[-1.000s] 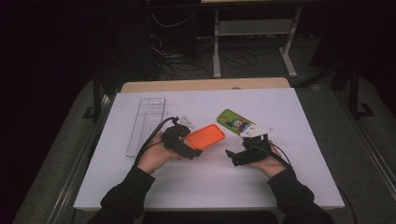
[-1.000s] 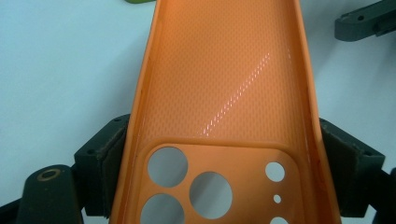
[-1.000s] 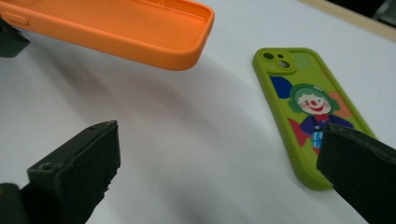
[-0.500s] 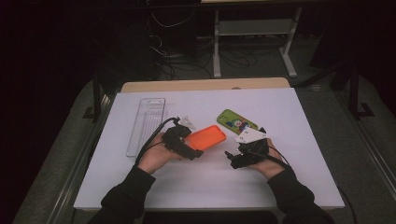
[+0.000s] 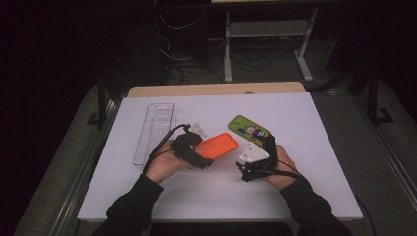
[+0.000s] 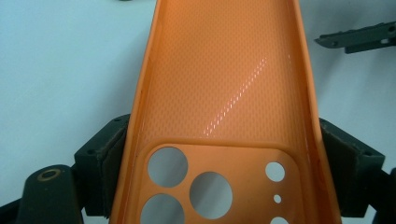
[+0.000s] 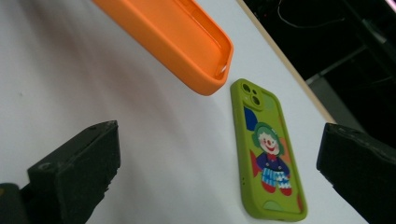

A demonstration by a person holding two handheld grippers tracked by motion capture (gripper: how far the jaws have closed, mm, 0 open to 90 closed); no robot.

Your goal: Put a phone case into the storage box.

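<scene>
The room lay dark around a lit bench (image 5: 314, 128) with a white top and a pale wooden edge (image 5: 216, 89) at its far side. Beyond it stood a white metal frame (image 5: 268, 29) with a low shelf, and black cables (image 5: 187, 59) tangled on the grey floor (image 5: 64, 162), which ran along both sides.

Orange phone case (image 6: 224, 93) cut off by frame edges; green phone case (image 5: 250, 130) partly hidden behind right gripper (image 5: 255, 160)
</scene>
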